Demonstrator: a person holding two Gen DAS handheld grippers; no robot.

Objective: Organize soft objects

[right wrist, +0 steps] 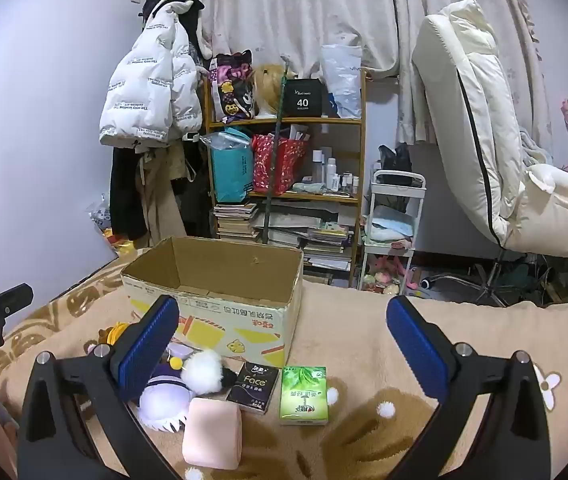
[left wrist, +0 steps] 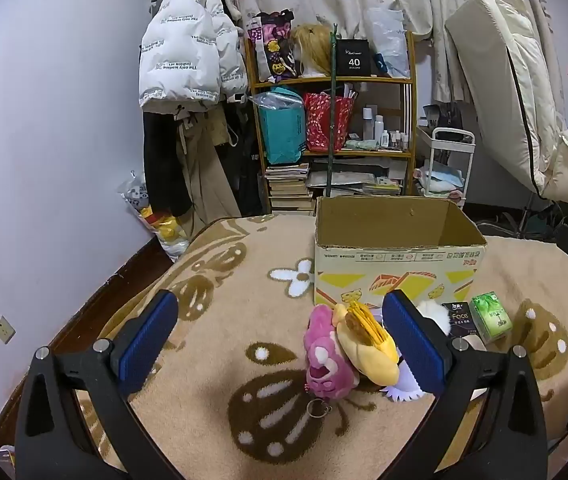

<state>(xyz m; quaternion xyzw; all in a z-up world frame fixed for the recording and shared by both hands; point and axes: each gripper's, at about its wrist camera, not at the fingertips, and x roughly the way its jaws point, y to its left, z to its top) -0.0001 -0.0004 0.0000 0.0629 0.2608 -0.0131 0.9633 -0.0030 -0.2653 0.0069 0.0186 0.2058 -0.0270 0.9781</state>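
Pink plush toy [left wrist: 326, 354] lies nearest the left tool [left wrist: 280, 340], on the blanket before the cardboard box [left wrist: 396, 256].
Soft, light and squashy by my guess; best pinched across its body. Both tools gape wide, holding nothing; the right tool [right wrist: 284, 348] hovers over a pink sponge [right wrist: 213, 432] and tissue packs.

Open-topped cardboard box [right wrist: 220, 280] unobstructed from above. Crowded at its front: pink plush [left wrist: 326, 356], yellow plush [left wrist: 368, 340], tissue packs [right wrist: 303, 396]. Bare blanket [right wrist: 364, 320] to its right.
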